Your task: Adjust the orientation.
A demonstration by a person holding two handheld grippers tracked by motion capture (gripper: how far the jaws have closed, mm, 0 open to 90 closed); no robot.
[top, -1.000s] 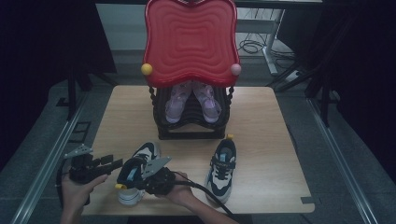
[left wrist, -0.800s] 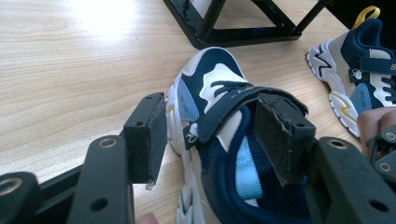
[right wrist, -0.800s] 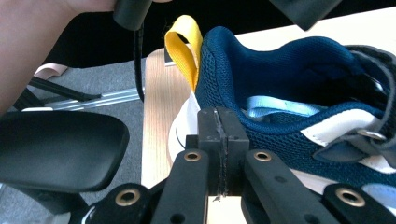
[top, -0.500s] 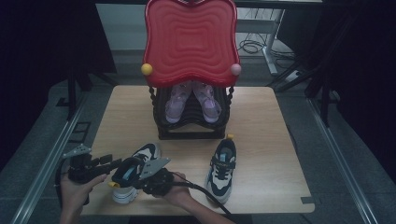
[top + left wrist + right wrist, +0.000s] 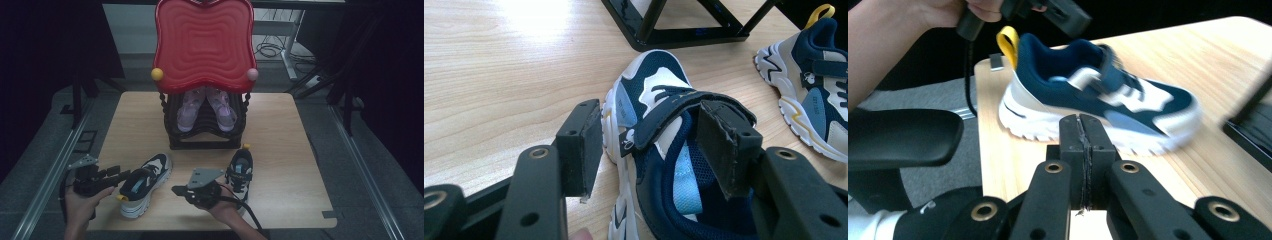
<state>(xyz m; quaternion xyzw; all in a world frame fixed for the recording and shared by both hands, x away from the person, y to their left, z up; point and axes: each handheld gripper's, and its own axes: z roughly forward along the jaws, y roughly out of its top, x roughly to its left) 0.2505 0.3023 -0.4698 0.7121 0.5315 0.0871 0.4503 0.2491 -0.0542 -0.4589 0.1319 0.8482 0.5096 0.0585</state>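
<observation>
We see a child's sneaker point(image 5: 141, 185) lying near the front left of the wooden table point(image 5: 295, 150), toe pointing toward the rack. Its upper is navy mesh with white and pale blue panels, a padded collar, a broad hook-and-loop strap across the laces, a yellow heel loop and a chunky, ridged white sole.

The left gripper point(image 5: 651, 145) straddles the shoe's outer side wall: one flat, foam-faced finger sits inside the opening against the strap, the other stands off the outer side with a gap, so the fingers are spread and not pressing.

The right gripper point(image 5: 1082, 145) is just beside the shoe, its two blocky black fingers clenched flat against each other with nothing between them.

The matching second sneaker point(image 5: 240, 170) lies just right of that hand, toe pointing toward us.

Behind both stands a black rack point(image 5: 207, 135) of turned, beaded posts holding a pair of lilac sandals point(image 5: 206, 107), topped by a glossy red tray point(image 5: 204, 45) with rippled concentric ridges and a wavy outline, a yellow ball point(image 5: 157, 74) and a pink ball point(image 5: 252, 74) at its lower corners.
</observation>
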